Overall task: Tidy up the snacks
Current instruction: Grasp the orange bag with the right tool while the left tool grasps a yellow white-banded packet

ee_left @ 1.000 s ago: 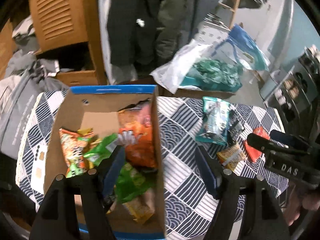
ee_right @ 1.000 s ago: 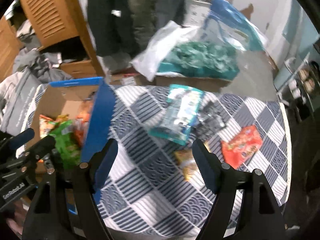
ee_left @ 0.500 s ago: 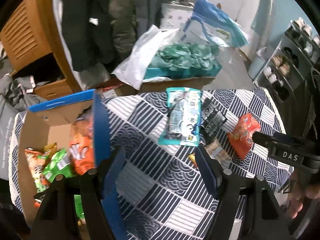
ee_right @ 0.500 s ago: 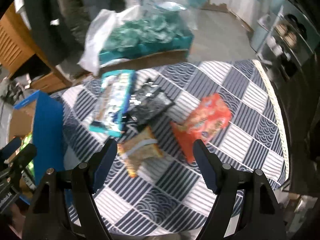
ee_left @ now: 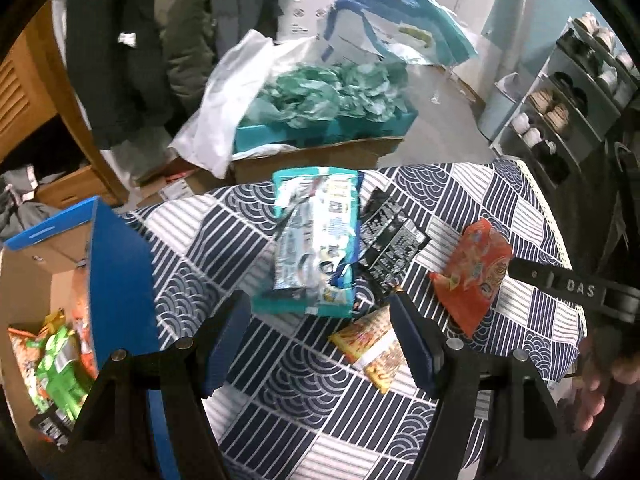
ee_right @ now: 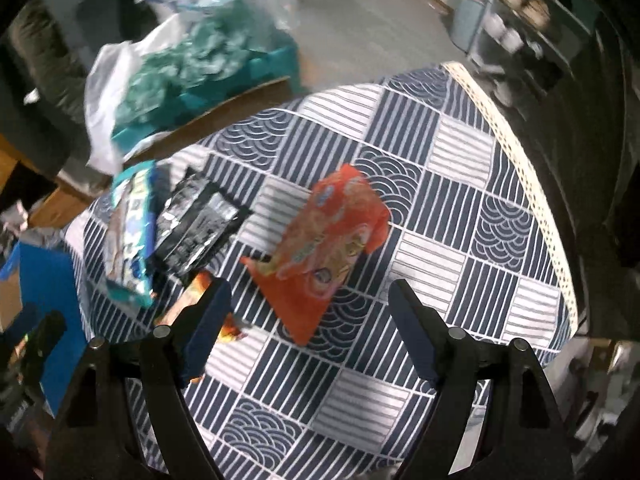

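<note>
Fetching step: both grippers hang empty above the bench. The right gripper (ee_right: 310, 322), jaws opening, must descend onto the orange packet (ee_right: 320, 248); the left gripper (ee_left: 316, 334) stands half-open.

Right gripper (ee_right: 310, 310) jaws opening, empty, above orange snack bag (ee_right: 320, 248) on checked tablecloth (ee_right: 460, 200).

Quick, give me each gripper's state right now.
Left gripper: open, empty, above the yellow snack packet.
Right gripper: jaws opening, nothing gripped, over the orange snack bag.
</note>
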`<state>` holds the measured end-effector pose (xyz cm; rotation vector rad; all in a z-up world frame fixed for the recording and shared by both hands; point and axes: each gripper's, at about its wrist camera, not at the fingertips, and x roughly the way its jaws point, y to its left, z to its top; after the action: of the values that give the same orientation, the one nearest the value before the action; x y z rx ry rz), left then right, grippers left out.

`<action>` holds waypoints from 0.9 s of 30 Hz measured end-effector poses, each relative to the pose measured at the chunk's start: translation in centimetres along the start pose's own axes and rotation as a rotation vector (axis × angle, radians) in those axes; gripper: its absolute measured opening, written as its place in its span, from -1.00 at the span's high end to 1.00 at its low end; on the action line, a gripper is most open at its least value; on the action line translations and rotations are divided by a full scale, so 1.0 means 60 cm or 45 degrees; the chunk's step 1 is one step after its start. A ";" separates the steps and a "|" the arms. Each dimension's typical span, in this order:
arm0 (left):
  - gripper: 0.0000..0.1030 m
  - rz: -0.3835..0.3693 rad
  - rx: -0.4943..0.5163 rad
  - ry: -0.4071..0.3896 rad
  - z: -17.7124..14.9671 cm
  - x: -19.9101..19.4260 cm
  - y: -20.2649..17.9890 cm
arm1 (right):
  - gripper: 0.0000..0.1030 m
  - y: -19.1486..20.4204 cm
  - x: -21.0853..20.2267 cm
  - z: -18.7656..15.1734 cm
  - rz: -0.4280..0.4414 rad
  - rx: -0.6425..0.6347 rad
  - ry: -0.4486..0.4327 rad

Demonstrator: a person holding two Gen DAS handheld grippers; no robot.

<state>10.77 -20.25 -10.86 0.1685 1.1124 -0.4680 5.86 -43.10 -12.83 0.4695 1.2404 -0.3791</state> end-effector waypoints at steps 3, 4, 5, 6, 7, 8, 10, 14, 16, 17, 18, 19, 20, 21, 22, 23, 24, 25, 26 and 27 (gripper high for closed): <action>-0.43 -0.007 0.022 0.004 0.005 0.019 -0.014 | -0.58 -0.015 0.020 0.010 0.009 0.066 0.013; -0.43 -0.009 0.032 0.004 0.007 0.026 -0.018 | -0.58 -0.018 0.027 0.012 0.012 0.083 0.017; -0.43 -0.008 0.041 0.005 0.007 0.031 -0.022 | -0.58 -0.020 0.035 0.015 0.012 0.099 0.025; -0.43 -0.001 0.050 0.006 0.008 0.037 -0.025 | -0.58 -0.021 0.044 0.017 0.007 0.116 0.035; -0.43 0.007 0.057 0.010 0.009 0.045 -0.030 | -0.58 -0.024 0.052 0.019 0.007 0.133 0.043; -0.43 0.007 0.061 0.014 0.010 0.052 -0.033 | -0.58 -0.027 0.065 0.020 0.005 0.158 0.060; -0.43 0.002 0.064 0.018 0.014 0.061 -0.038 | -0.58 -0.033 0.082 0.021 0.001 0.196 0.076; -0.43 0.003 0.079 0.019 0.015 0.082 -0.048 | -0.58 -0.042 0.120 0.024 -0.017 0.266 0.111; -0.43 0.002 0.082 0.023 0.015 0.089 -0.054 | -0.58 -0.043 0.129 0.026 -0.026 0.292 0.112; -0.43 0.000 0.083 0.022 0.015 0.093 -0.057 | -0.58 -0.042 0.133 0.027 -0.025 0.300 0.112; -0.43 0.003 0.088 0.020 0.015 0.095 -0.060 | -0.58 -0.040 0.136 0.028 -0.025 0.304 0.115; -0.43 0.012 0.097 0.018 0.016 0.098 -0.064 | -0.58 -0.036 0.138 0.030 -0.025 0.301 0.119; -0.43 0.039 0.115 0.012 0.016 0.101 -0.070 | -0.58 -0.028 0.140 0.030 -0.028 0.287 0.121; -0.43 0.062 0.127 0.005 0.017 0.104 -0.072 | -0.58 -0.023 0.141 0.031 -0.035 0.276 0.121; -0.43 0.084 0.138 -0.003 0.019 0.107 -0.075 | -0.58 -0.015 0.143 0.031 -0.044 0.260 0.121; -0.43 0.112 0.147 -0.010 0.020 0.109 -0.077 | -0.58 -0.009 0.145 0.032 -0.054 0.248 0.121; -0.43 0.123 0.150 -0.010 0.020 0.111 -0.078 | -0.58 -0.002 0.148 0.032 -0.071 0.234 0.122; -0.43 0.128 0.151 -0.007 0.020 0.113 -0.077 | -0.58 0.004 0.153 0.033 -0.084 0.225 0.125; -0.43 0.129 0.148 0.000 0.020 0.115 -0.076 | -0.58 0.007 0.159 0.032 -0.101 0.219 0.134; -0.43 0.128 0.144 0.004 0.020 0.116 -0.075 | -0.58 0.010 0.164 0.033 -0.110 0.218 0.139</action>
<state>12.26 -26.60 -16.10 0.3226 1.0760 -0.4409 10.54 -43.85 -21.66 0.5910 1.3429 -0.5418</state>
